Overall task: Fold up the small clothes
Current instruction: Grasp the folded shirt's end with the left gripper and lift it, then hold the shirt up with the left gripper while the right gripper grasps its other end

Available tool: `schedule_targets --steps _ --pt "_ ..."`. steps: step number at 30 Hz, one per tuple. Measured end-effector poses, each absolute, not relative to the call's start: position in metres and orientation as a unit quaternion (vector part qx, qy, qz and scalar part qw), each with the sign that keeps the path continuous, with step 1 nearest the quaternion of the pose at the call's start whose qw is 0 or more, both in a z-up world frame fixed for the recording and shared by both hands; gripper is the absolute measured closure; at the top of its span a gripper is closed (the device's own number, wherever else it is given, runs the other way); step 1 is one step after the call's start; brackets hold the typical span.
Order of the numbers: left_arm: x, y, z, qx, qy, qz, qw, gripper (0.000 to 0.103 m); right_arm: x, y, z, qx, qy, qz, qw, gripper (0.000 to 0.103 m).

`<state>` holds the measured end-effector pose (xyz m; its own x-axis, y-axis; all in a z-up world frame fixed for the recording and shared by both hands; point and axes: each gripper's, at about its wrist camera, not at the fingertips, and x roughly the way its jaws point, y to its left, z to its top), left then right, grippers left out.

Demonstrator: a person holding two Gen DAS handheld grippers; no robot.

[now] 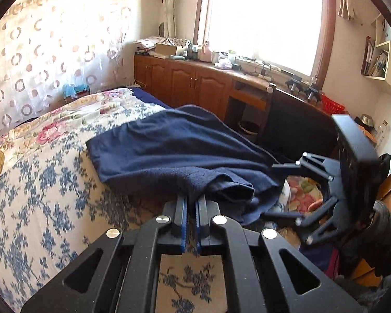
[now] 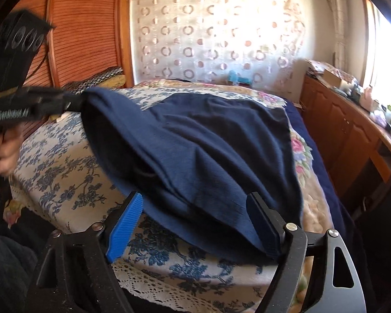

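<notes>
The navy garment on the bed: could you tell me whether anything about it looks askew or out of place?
Yes. The navy garment lies rumpled and skewed on the floral bedspread, one corner pinched and lifted by the left gripper, its near edge draped over the bed's edge between the open right gripper.

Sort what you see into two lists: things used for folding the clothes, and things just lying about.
In use: navy garment; left claw, shut on it; right claw, open; bed.

Lying about: cabinet clutter; red basket; shelf; curtain.
</notes>
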<state>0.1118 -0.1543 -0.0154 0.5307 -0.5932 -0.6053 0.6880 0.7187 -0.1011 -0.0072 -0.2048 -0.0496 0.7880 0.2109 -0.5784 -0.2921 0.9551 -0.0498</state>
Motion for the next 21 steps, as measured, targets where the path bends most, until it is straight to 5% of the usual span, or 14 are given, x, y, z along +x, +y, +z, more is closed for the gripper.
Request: schedule_targets --steps 14,19,21 --pt "0.103 -0.136 -0.018 0.058 0.314 -0.364 0.875 0.098 0.031 -0.234 -0.073 -0.137 0.338 0.084 0.927 0.017" --pt "0.095 -0.121 -0.021 0.042 0.312 -0.360 0.878 0.098 0.031 -0.235 -0.072 -0.142 0.345 0.091 0.923 0.045" --pt "0.096 -0.116 -0.018 0.035 0.310 -0.356 0.881 0.098 0.032 -0.230 -0.070 -0.154 0.342 0.096 0.922 0.073"
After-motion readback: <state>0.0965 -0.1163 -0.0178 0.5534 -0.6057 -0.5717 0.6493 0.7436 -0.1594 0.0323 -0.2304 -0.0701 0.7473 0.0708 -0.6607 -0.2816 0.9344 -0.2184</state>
